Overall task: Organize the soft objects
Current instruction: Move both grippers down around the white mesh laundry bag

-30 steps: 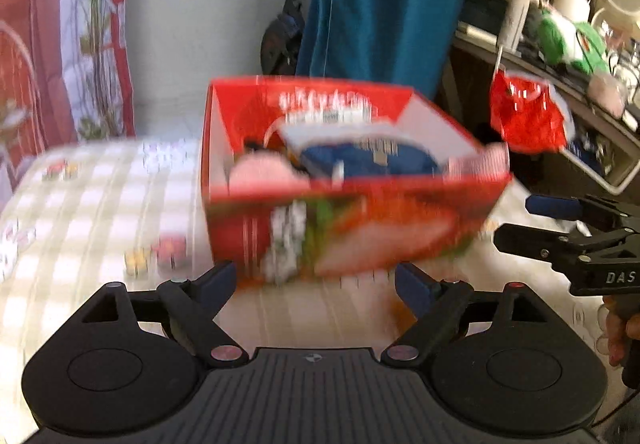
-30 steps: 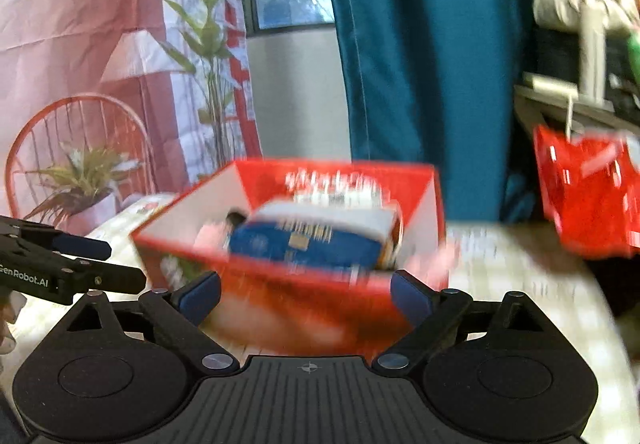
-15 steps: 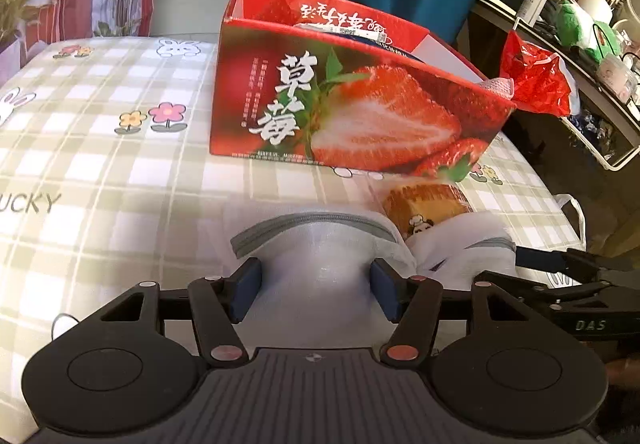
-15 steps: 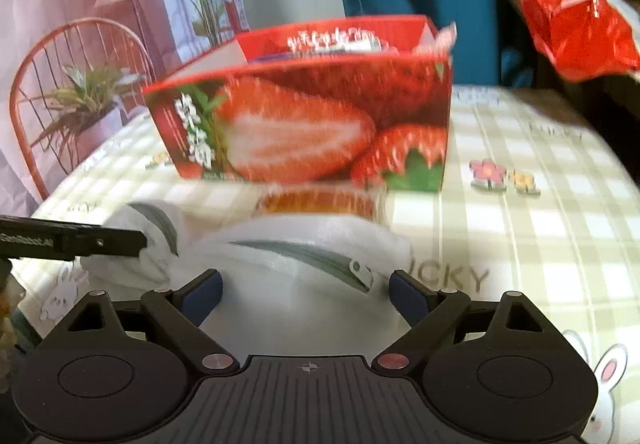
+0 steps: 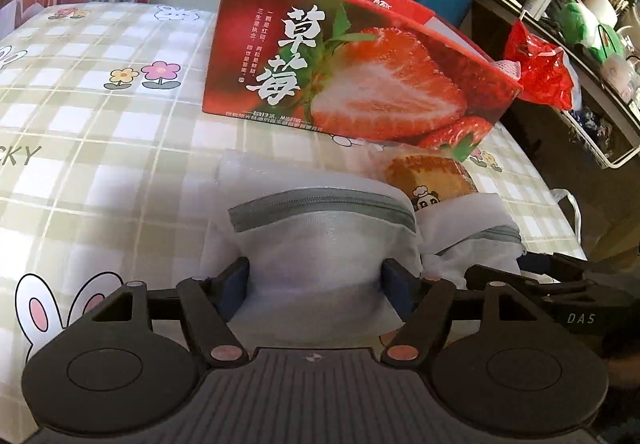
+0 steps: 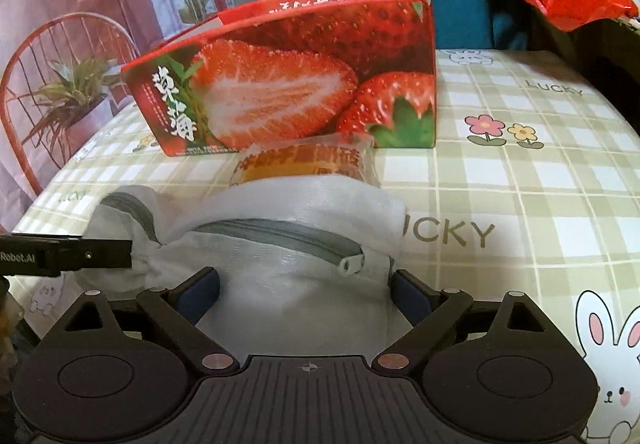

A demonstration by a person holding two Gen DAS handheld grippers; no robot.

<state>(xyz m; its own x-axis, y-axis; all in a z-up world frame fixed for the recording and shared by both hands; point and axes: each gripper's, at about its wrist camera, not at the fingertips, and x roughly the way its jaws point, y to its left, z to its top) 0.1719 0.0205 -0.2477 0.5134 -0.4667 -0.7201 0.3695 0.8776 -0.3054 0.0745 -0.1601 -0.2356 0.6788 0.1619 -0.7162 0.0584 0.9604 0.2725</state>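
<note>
white mesh, thin and slippery, could slide out or bunch if the left gripper [image 5: 316, 286], its jaws just reopened around the mesh bag [image 5: 324, 240], and the spread right gripper [image 6: 306, 290] pull unevenly. the bag lies crumpled before the strawberry box [image 5: 360, 84], zipper visible.

One strawberry box [image 5: 356, 84], one white mesh bag [image 5: 320, 244], one wrapped cake [image 5: 428, 174] — two claws.
</note>
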